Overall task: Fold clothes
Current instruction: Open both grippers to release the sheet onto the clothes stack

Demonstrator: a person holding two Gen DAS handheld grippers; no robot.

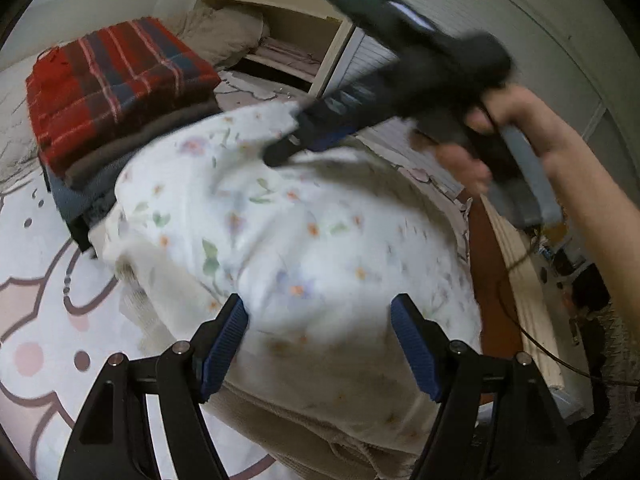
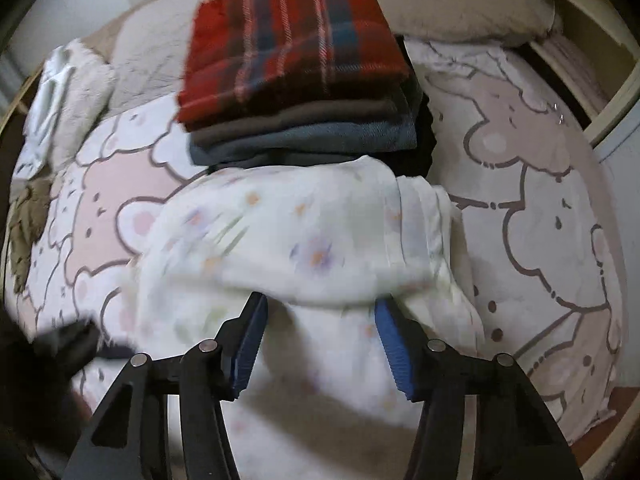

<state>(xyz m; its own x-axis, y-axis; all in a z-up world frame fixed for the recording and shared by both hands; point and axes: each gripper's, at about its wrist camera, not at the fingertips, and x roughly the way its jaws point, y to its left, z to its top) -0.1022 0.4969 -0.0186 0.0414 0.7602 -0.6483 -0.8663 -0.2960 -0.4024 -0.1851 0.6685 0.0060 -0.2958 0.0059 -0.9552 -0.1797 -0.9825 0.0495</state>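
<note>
The left hand-held gripper (image 1: 320, 344) has its blue-padded fingers (image 1: 224, 344) spread wide apart, with the floral garment (image 1: 288, 232) bulging between them; whether the pads touch the cloth cannot be told, as the fabric there is blurred. The right hand-held gripper (image 2: 320, 348) also stands with its jaws apart, a fold of the same white flowered cloth (image 2: 304, 240) lying between and under its fingers (image 2: 394, 356); no clamping shows. In the left wrist view the right hand-held gripper (image 1: 280, 152) appears smeared by motion, its tip over the far edge of the garment, held by a bare hand (image 1: 516, 136) whose arm runs out of the frame at the right.

The garment lies in a heap on the bed (image 2: 552, 208), on a bedspread printed with pink and white cartoon animals. Its shape and edges are hard to make out through the blur, and its near part is hidden behind the gripper frames. Just behind it, touching its far edge, sits a stack of folded clothes (image 2: 296, 80) with a red plaid piece on top, then brown, blue-grey and dark layers; the lowest ones are partly covered by the garment. A beige pillow (image 1: 224, 28) lies beyond the stack. At the lower left of the right wrist view a dark blurred shape cannot be identified.
</note>
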